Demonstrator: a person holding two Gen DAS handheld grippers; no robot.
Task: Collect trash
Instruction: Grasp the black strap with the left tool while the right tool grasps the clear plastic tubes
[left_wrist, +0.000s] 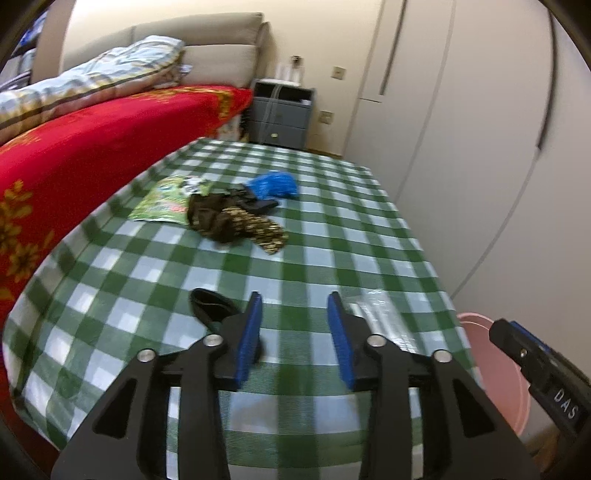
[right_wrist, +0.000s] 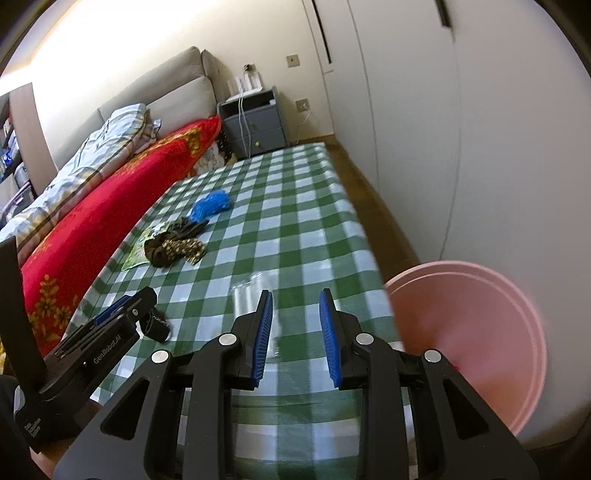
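On the green checked table (left_wrist: 314, 243) lie a crumpled blue bag (left_wrist: 275, 184), a dark patterned wrapper heap (left_wrist: 229, 219), a green packet (left_wrist: 166, 199), a small black piece (left_wrist: 210, 302) and a clear plastic wrapper (left_wrist: 384, 314). My left gripper (left_wrist: 295, 332) is open and empty over the near table edge, between the black piece and the clear wrapper. My right gripper (right_wrist: 295, 332) is open and empty, just right of the clear wrapper (right_wrist: 255, 295). A pink bucket (right_wrist: 472, 332) stands off the table's right edge. The blue bag (right_wrist: 212, 205) and the heap (right_wrist: 173, 249) lie far ahead.
A bed with a red blanket (left_wrist: 92, 147) runs along the table's left side. A grey nightstand (left_wrist: 280, 114) stands beyond the table. White wardrobe doors (left_wrist: 461, 129) line the right. The left gripper (right_wrist: 110, 332) shows at the right wrist view's lower left.
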